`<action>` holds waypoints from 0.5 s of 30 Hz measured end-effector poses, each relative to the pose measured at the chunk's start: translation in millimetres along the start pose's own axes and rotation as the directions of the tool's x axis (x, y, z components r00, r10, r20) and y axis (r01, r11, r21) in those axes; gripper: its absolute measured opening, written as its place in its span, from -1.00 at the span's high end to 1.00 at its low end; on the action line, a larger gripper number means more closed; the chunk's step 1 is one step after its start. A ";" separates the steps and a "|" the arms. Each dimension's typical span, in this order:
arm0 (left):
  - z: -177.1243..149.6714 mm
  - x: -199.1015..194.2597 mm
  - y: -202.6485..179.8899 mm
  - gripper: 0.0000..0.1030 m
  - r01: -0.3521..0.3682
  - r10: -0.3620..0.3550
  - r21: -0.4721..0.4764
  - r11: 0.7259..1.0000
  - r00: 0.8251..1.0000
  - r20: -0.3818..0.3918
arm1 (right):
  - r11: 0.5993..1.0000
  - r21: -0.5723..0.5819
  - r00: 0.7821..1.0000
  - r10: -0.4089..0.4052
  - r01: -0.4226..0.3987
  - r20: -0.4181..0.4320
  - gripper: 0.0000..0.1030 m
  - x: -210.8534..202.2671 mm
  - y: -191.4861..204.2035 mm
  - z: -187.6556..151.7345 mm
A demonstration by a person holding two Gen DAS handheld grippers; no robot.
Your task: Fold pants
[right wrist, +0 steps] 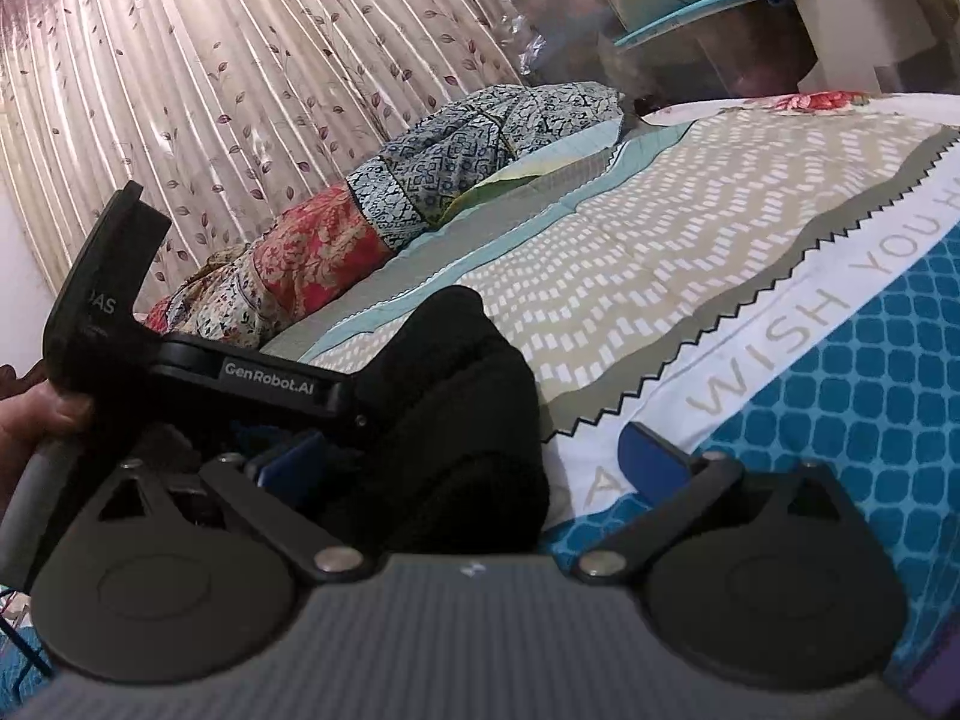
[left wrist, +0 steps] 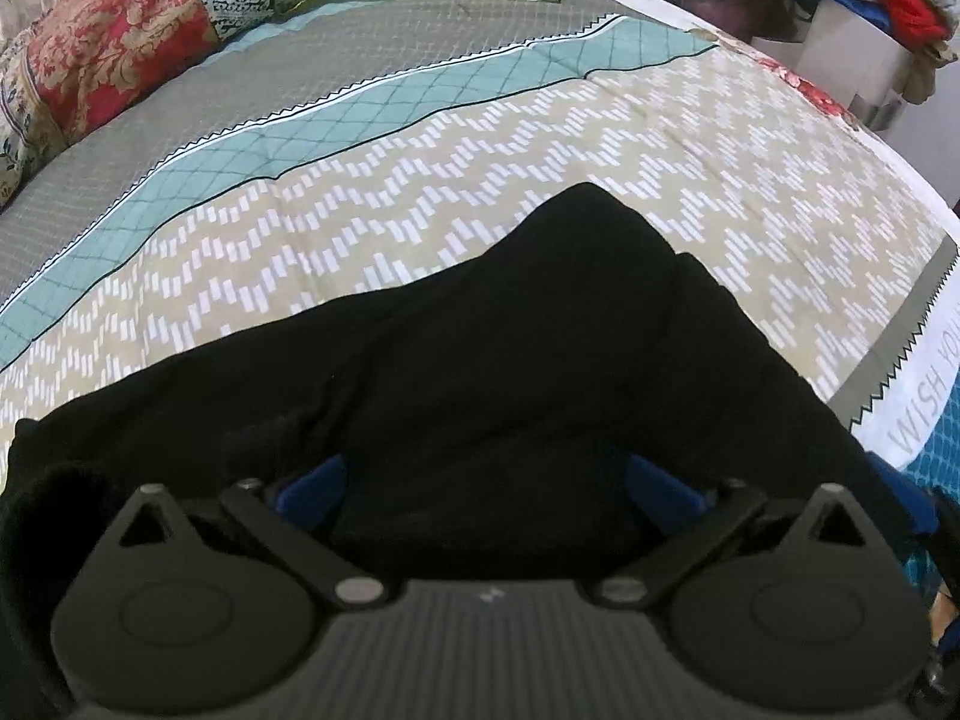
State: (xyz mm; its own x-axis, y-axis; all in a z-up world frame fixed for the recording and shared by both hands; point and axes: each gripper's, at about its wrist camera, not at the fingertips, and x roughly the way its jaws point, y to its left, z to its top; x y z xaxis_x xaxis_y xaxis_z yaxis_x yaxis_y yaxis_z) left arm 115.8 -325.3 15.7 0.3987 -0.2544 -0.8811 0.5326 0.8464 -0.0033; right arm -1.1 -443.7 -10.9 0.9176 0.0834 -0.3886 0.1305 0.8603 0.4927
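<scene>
Pants: black pants (left wrist: 480, 372) bunched on the patterned bedspread (left wrist: 540, 150), near its edge.
Left gripper (left wrist: 486, 489): blue fingers (left wrist: 312, 483) spread wide, black cloth lying between them.
Right gripper (right wrist: 474, 471): fingers apart; pants fold beside the left finger.
Storage bin (left wrist: 864, 54): clothes heaped on top.

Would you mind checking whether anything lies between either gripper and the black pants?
Nothing visible does. The pants already lie between the open fingers of the left gripper, and the right gripper sits against their edge on the bedsheet.
</scene>
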 end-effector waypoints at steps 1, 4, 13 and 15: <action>-0.3 -0.7 -0.2 -1.00 -0.001 0.001 0.000 1.000 1.000 0.002 | 1.000 -0.001 1.000 -0.001 0.001 0.001 -1.00 0.3 0.1 0.2; -0.5 -0.3 0.3 -1.00 0.001 -0.001 0.002 1.000 1.000 0.004 | 1.000 0.003 1.000 -0.005 0.005 0.002 -1.00 0.3 2.3 -0.6; 5.1 -5.3 4.1 -0.99 0.023 -0.023 -0.008 1.000 1.000 -0.015 | 1.000 0.003 1.000 -0.012 0.012 -0.022 -1.00 3.1 1.4 4.2; 12.0 -14.8 9.7 -0.96 0.030 -0.031 -0.060 0.998 0.999 -0.023 | 1.000 0.003 0.999 -0.015 0.015 -0.028 -1.00 3.9 1.7 5.4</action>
State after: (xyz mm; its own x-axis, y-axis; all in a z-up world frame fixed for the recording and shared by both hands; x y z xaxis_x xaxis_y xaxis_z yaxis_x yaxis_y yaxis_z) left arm 124.0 -319.0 34.4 0.3646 -0.2699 -0.8912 0.4988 0.8648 -0.0578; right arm 4.8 -444.7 -7.3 0.9045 0.0848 -0.4180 0.1455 0.8599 0.4893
